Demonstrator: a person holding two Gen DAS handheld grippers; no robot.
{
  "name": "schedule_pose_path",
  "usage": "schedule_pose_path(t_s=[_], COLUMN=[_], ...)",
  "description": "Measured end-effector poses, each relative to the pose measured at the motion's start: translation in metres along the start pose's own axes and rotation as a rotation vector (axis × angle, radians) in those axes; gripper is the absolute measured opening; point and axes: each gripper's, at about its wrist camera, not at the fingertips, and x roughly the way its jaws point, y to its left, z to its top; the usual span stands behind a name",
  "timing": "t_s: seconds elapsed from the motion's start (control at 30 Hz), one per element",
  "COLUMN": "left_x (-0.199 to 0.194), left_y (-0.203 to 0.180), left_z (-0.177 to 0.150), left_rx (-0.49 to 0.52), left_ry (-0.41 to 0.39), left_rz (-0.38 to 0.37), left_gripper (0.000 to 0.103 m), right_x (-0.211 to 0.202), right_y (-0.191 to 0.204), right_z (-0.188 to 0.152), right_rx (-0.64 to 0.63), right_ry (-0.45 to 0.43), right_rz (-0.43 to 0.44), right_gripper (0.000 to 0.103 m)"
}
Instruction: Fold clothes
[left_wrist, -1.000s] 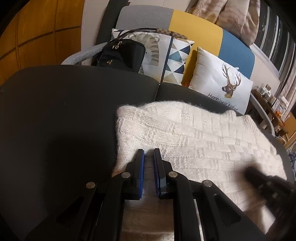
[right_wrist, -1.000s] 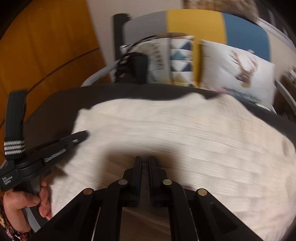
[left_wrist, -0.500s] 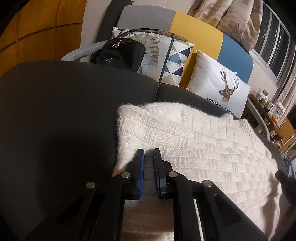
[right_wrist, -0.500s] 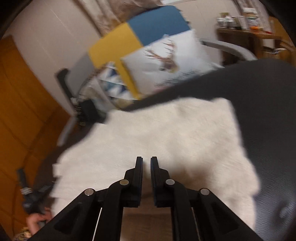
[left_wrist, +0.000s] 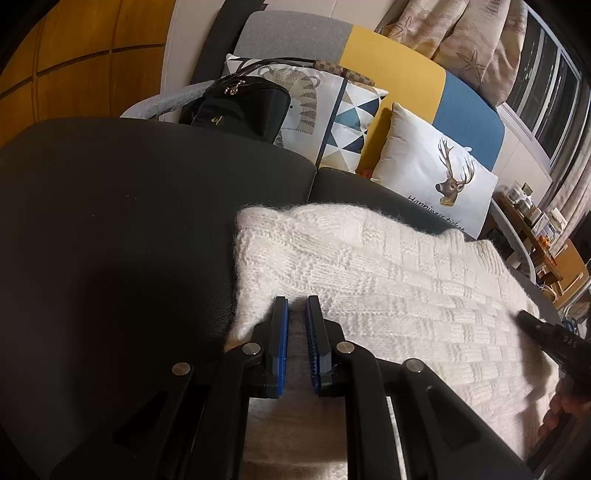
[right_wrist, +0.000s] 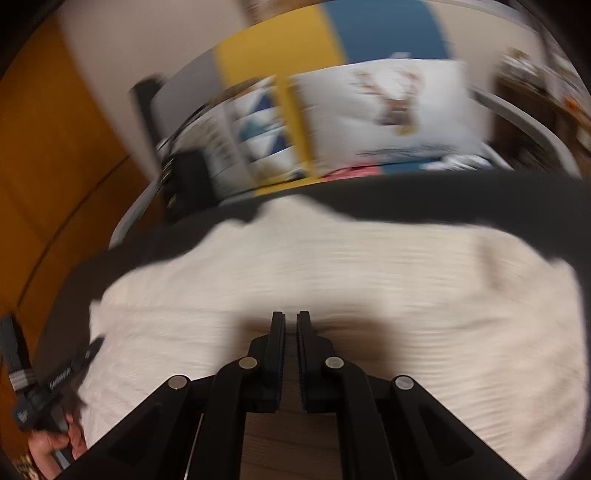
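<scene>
A white chunky-knit sweater (left_wrist: 388, 295) lies folded flat on a dark padded surface (left_wrist: 129, 240). My left gripper (left_wrist: 296, 301) sits at the sweater's near left edge, its blue pads a narrow gap apart with knit fabric filling the gap. In the right wrist view the sweater (right_wrist: 332, 277) is blurred, and the left gripper (right_wrist: 96, 343) touches its left edge, held by a hand (right_wrist: 55, 450). My right gripper (right_wrist: 290, 315) hovers over the sweater's near middle. Its jaws are closing to a thin slit, nothing between them. Its dark tip (left_wrist: 524, 315) shows at the sweater's right side.
Behind the dark surface (right_wrist: 443, 199) stands a grey, yellow and blue sofa back with a black handbag (left_wrist: 240, 107), a patterned pillow (left_wrist: 332, 118) and a deer pillow (left_wrist: 436, 173). A cluttered wooden side table (left_wrist: 546, 236) is at the far right. Wood panelling (left_wrist: 74, 62) fills the left.
The right gripper swung right over the sweater, leaving the left wrist view, then came back and rolled; its tip shows again at the right edge. The left gripper has stayed put.
</scene>
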Motion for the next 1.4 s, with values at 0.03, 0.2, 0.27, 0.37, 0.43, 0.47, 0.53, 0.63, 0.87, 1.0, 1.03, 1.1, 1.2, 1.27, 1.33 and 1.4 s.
schedule_pose_path(t_s=[0.03, 0.2, 0.27, 0.37, 0.43, 0.47, 0.53, 0.63, 0.87, 1.0, 1.03, 1.1, 1.2, 1.27, 1.33, 1.4], left_x=[0.0, 0.0, 0.0, -0.001, -0.001, 0.0, 0.0, 0.0, 0.0, -0.001, -0.001, -0.001, -0.001, -0.001, -0.001, -0.001], left_y=[0.0, 0.001, 0.0, 0.001, 0.001, 0.002, 0.001, 0.0, 0.001, 0.001, 0.001, 0.0, 0.0, -0.001, -0.002, -0.003], left_z=[0.0, 0.0, 0.0, 0.0, 0.0, 0.0, 0.0, 0.001, 0.001, 0.001, 0.001, 0.001, 0.001, 0.0, 0.0, 0.0], left_rx=[0.0, -0.008, -0.005, -0.005, -0.007, -0.008, -0.006, 0.0, 0.001, -0.002, 0.0, 0.001, -0.001, 0.003, 0.012, 0.017], left_ry=[0.0, 0.0, 0.0, 0.0, 0.001, 0.001, 0.002, 0.002, 0.0, 0.001, 0.001, 0.0, 0.001, 0.0, -0.001, -0.002], left_rz=[-0.001, -0.009, -0.006, -0.006, -0.008, -0.01, -0.007, -0.001, 0.0, -0.003, -0.002, 0.0, -0.003, 0.002, 0.011, 0.018], left_gripper=[0.013, 0.013, 0.013, 0.013, 0.013, 0.013, 0.013, 0.013, 0.013, 0.013, 0.013, 0.013, 0.013, 0.013, 0.013, 0.013], right_x=[-0.006, -0.049, -0.061, -0.061, -0.053, -0.048, -0.048, -0.052, -0.069, -0.051, -0.047, -0.04, -0.039, -0.039, -0.043, -0.049], right_y=[-0.012, -0.068, -0.065, -0.039, -0.028, -0.029, -0.044, -0.058, -0.004, 0.039, 0.046, 0.042, 0.026, 0.023, 0.031, 0.04], right_z=[-0.001, -0.008, -0.014, -0.026, -0.035, -0.038, -0.04, -0.04, -0.032, -0.04, -0.043, -0.048, -0.047, -0.044, -0.038, -0.032], right_rx=[0.021, 0.2, 0.187, 0.035, -0.022, -0.022, 0.047, 0.103, -0.009, -0.137, -0.166, -0.177, -0.124, -0.1, -0.103, -0.108], right_ry=[-0.016, -0.094, -0.1, -0.067, -0.024, -0.005, -0.012, -0.025, -0.05, 0.019, 0.037, 0.042, 0.036, 0.052, 0.034, 0.009], right_rz=[-0.033, -0.082, -0.029, 0.023, 0.002, -0.016, -0.016, -0.052, -0.009, 0.018, 0.012, -0.012, -0.04, -0.035, -0.013, 0.011], right_gripper=[0.004, 0.011, 0.011, 0.011, 0.011, 0.007, 0.001, 0.0, 0.009, 0.009, 0.009, 0.007, 0.006, 0.006, 0.01, 0.012])
